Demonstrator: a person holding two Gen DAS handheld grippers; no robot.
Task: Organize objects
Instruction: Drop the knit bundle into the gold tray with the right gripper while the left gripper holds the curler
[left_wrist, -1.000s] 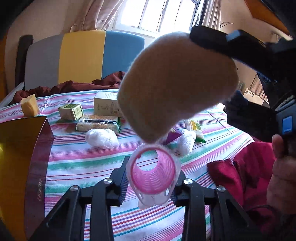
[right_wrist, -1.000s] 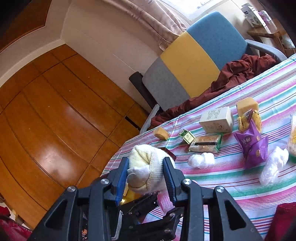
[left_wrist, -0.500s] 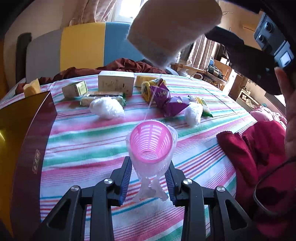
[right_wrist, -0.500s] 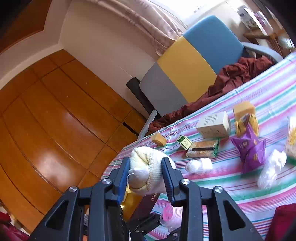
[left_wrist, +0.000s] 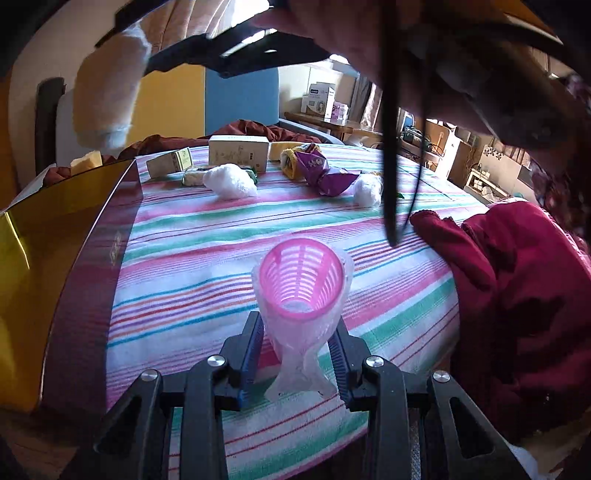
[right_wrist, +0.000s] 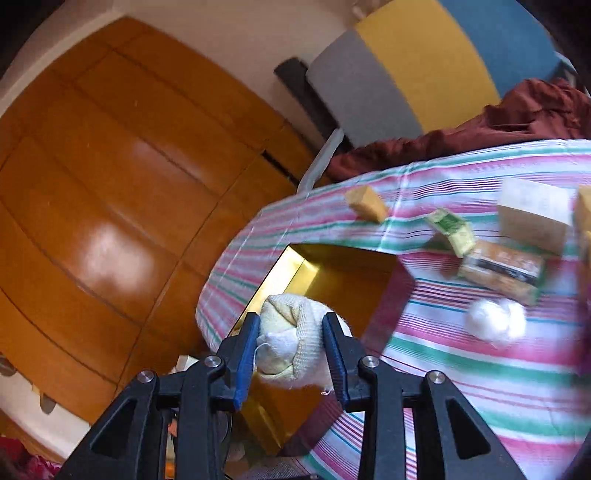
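Observation:
My left gripper (left_wrist: 297, 354) is shut on a pink ribbed hair roller (left_wrist: 301, 284) in clear wrap, held just above the striped tablecloth (left_wrist: 207, 236). My right gripper (right_wrist: 291, 347) is shut on a rolled cream sock (right_wrist: 291, 339) and holds it over the open gold-lined box (right_wrist: 332, 266). In the left wrist view the sock (left_wrist: 107, 85) hangs high at the upper left, above the box (left_wrist: 55, 236). Small boxes (left_wrist: 238, 149), white wads (left_wrist: 231, 181) and a purple packet (left_wrist: 328, 173) lie at the table's far side.
A red cloth (left_wrist: 517, 280) lies at the table's right edge. A grey, yellow and blue chair (right_wrist: 406, 62) stands behind the table with a dark red cloth (right_wrist: 480, 129) on it. Wooden panels (right_wrist: 110, 184) stand to the left.
My right gripper has carried the sock leftward, from over the table's middle to above the gold box. My left gripper has lowered a little with the roller.

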